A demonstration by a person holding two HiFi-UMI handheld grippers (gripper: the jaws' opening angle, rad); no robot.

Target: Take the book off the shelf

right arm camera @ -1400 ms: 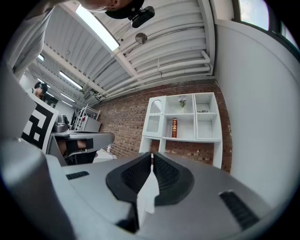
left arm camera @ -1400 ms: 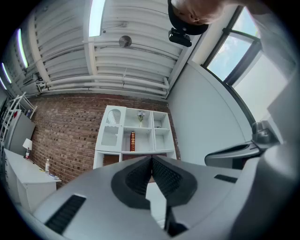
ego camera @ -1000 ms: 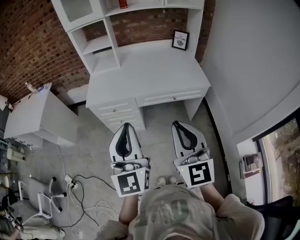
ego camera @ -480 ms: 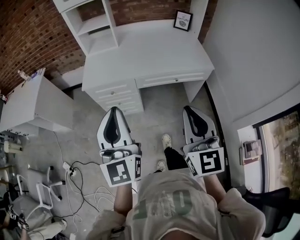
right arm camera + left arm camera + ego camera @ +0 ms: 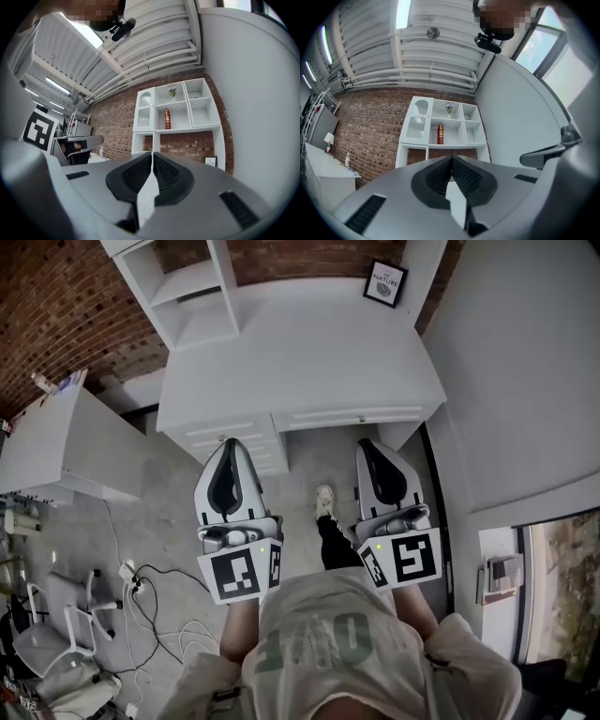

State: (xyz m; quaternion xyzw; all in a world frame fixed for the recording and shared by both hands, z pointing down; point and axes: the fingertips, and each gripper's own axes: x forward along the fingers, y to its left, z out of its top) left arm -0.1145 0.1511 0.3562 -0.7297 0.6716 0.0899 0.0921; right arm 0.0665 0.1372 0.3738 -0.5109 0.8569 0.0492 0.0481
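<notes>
A red book [image 5: 440, 134] stands upright in the middle cubby of the white shelf unit [image 5: 471, 132] against the brick wall; it also shows as a reddish-brown book [image 5: 167, 119] in the right gripper view. My left gripper [image 5: 225, 448] is shut and empty, held over the floor in front of the white desk [image 5: 309, 352]. My right gripper [image 5: 366, 448] is shut too, with nothing between its jaws, beside the left one. Both point toward the desk and stay far from the book. The head view cuts off the shelf's upper cubbies, so the book is hidden there.
A small framed picture [image 5: 385, 284] leans at the desk's back right corner. A second white table [image 5: 66, 442] stands to the left, with cables [image 5: 150, 596] and chair frames [image 5: 42, 638] on the floor. A grey wall [image 5: 525, 381] runs along the right.
The person has stepped closer to the desk, one foot now forward between the grippers. Both grippers have moved up toward the desk's front edge, still shut.
</notes>
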